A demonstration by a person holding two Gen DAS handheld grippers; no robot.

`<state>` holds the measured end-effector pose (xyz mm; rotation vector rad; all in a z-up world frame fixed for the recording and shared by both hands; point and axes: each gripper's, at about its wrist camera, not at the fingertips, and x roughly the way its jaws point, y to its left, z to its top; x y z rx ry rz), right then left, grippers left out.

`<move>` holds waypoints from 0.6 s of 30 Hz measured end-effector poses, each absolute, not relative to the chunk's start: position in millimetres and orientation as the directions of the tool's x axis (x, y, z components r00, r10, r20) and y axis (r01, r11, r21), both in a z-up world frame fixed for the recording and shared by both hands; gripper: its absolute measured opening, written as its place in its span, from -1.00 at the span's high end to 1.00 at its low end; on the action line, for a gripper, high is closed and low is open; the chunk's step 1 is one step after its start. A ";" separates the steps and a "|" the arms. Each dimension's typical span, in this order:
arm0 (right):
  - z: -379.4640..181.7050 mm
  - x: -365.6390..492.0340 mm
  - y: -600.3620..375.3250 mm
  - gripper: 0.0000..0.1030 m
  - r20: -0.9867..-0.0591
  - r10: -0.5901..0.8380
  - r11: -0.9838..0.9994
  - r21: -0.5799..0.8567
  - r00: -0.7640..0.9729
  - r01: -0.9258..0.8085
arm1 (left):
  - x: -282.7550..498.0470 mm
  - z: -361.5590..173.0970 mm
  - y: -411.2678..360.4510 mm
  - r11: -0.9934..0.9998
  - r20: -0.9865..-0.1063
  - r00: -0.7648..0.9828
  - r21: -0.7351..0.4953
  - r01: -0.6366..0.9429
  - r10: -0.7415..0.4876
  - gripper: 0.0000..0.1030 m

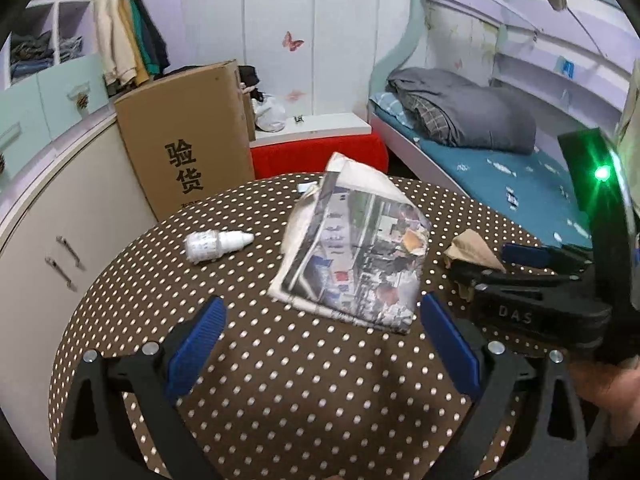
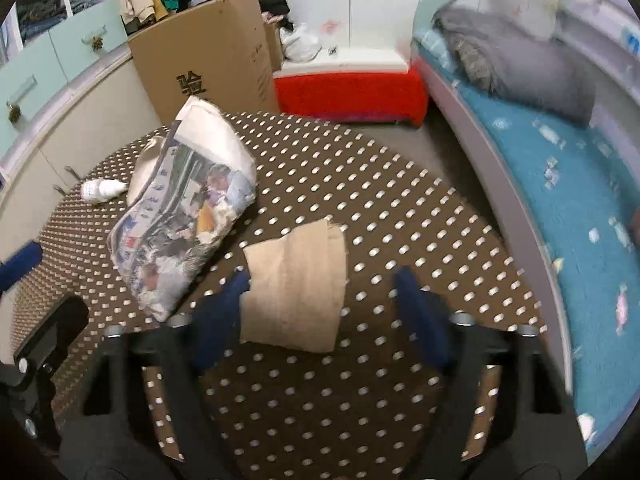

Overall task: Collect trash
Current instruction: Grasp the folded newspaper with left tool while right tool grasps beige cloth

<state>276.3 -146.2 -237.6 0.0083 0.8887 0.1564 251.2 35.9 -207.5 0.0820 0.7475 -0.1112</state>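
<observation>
Brown paper scrap (image 2: 294, 290): being straddled near the table's (image 2: 400, 216) right edge, long axis running away from the tool.
Right gripper (image 2: 320, 304): being held half-wide, pads not pressing.
Left gripper (image 1: 320, 320): being held wide, facing the newspaper (image 1: 356, 248).

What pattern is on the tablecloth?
Brown with white polka dots on the tablecloth; clearest in the left wrist view.

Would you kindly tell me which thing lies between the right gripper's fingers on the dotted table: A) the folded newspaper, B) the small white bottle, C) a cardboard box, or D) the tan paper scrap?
D: in the right wrist view the tan paper scrap sits between the right gripper fingers, while the newspaper and white bottle lie off to the left.
</observation>
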 end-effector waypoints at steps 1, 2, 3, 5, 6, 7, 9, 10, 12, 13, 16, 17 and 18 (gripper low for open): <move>-237.2 277.2 -147.5 0.41 -0.770 0.153 0.987 0.089 0.620 -0.133 | 255.8 -209.6 30.7 0.989 -0.684 0.726 0.042 0.141 -0.074 -0.85; -236.6 274.7 -154.5 0.47 -0.765 0.182 0.983 0.132 0.618 -0.126 | 258.9 -211.4 27.0 0.988 -0.686 0.723 0.044 0.149 -0.078 -0.85; -236.8 272.8 -158.7 0.50 -0.761 0.192 0.981 0.148 0.619 -0.121 | 262.5 -213.7 22.2 0.986 -0.690 0.718 0.047 0.161 -0.084 -0.85; -233.2 262.8 -170.3 0.50 -0.746 0.205 0.978 0.176 0.634 -0.110 | 270.8 -219.9 7.3 0.979 -0.700 0.709 0.076 0.191 -0.084 -0.85; -232.1 259.6 -173.6 0.50 -0.740 0.213 0.976 0.188 0.638 -0.108 | 273.6 -221.9 1.8 0.976 -0.700 0.710 0.097 0.197 -0.074 -0.85; -230.0 254.9 -178.4 0.50 -0.734 0.222 0.974 0.202 0.642 -0.106 | 278.7 -226.1 -6.9 0.970 -0.701 0.712 0.140 0.199 -0.044 -0.85; -223.8 245.3 -186.6 0.50 -0.723 0.227 0.972 0.213 0.653 -0.102 | 291.6 -235.1 -23.1 0.953 -0.724 0.689 0.216 0.211 0.012 -0.85; -220.9 241.0 -190.3 0.50 -0.717 0.231 0.970 0.222 0.658 -0.099 | 297.2 -238.2 -28.8 0.946 -0.730 0.682 0.249 0.208 0.042 -0.85; -215.0 239.3 -191.7 0.50 -0.710 0.235 0.969 0.228 0.664 -0.098 | 305.7 -240.4 -38.4 0.933 -0.719 0.688 0.305 0.192 0.094 -0.86; -212.0 236.3 -193.3 0.50 -0.705 0.237 0.968 0.230 0.668 -0.100 | 310.4 -240.2 -42.5 0.928 -0.713 0.693 0.320 0.191 0.103 -0.86; -206.7 231.5 -197.8 0.50 -0.697 0.246 0.966 0.237 0.674 -0.107 | 319.5 -239.2 -45.3 0.928 -0.712 0.694 0.323 0.188 0.107 -0.64; -203.4 228.0 -199.4 0.50 -0.691 0.248 0.965 0.239 0.679 -0.109 | 319.7 -238.4 -44.0 0.935 -0.725 0.686 0.287 0.209 0.069 -0.39; -201.4 225.8 -201.7 0.50 -0.686 0.250 0.964 0.242 0.683 -0.110 | 318.3 -237.7 -44.3 0.937 -0.733 0.678 0.269 0.222 0.050 0.00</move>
